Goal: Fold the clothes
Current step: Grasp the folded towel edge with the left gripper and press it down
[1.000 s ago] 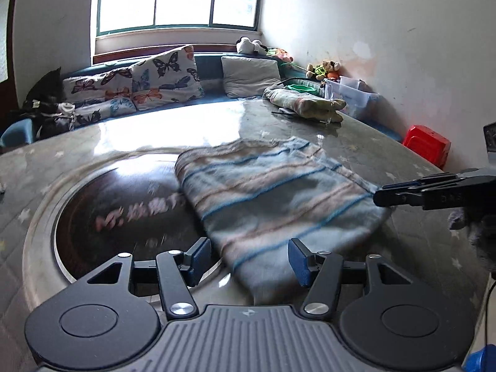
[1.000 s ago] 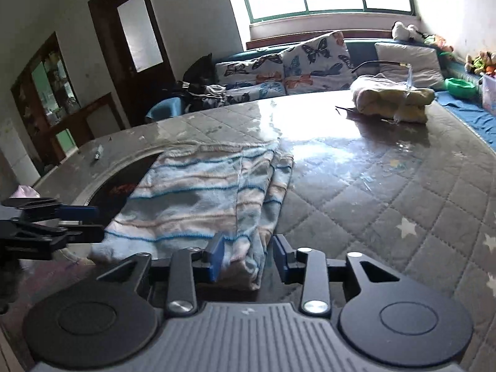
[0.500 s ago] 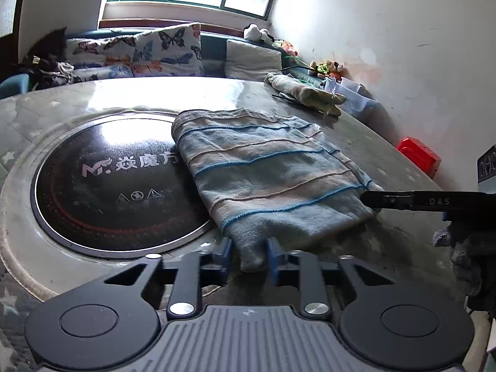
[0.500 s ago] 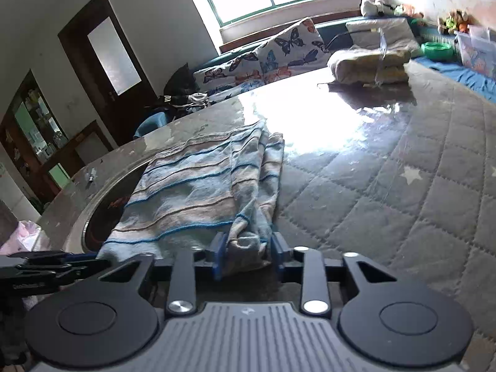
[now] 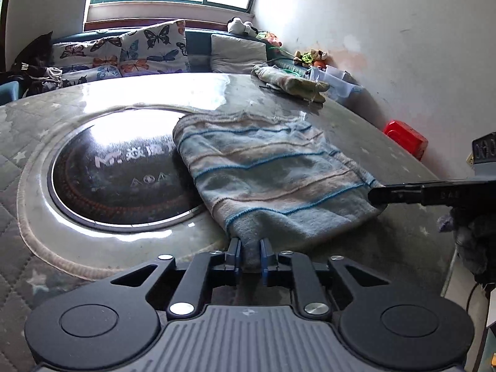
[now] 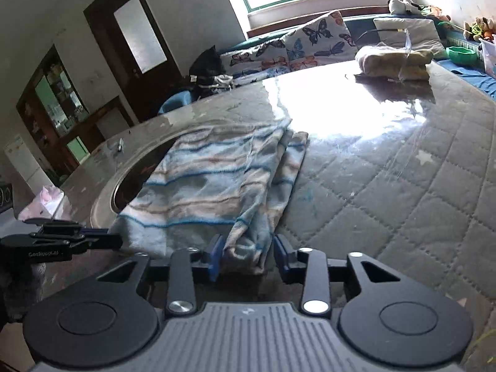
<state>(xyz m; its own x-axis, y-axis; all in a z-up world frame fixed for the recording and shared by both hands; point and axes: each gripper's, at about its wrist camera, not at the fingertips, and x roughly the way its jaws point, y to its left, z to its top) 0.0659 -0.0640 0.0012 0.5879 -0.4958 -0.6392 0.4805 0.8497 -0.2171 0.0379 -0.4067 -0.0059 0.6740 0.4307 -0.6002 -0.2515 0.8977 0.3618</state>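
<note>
Left gripper [image 5: 250, 254] pinches striped towel [image 5: 266, 173] corner; right gripper [image 6: 248, 254] jaws just opening, spread around the other corner.

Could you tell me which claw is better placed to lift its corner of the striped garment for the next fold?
Left: the left claw already pinches the striped garment; the right claw, just opening, only straddles its corner.

A quilted, star-patterned table cover [image 6: 403, 204] under glossy clear film stretches before me, ringed round a dark glass cooktop [image 5: 124, 173]. My striped fleece garment [image 5: 263, 179] lies partly over that cooktop; another folded bundle [image 5: 291, 82] sits at the far edge.
</note>
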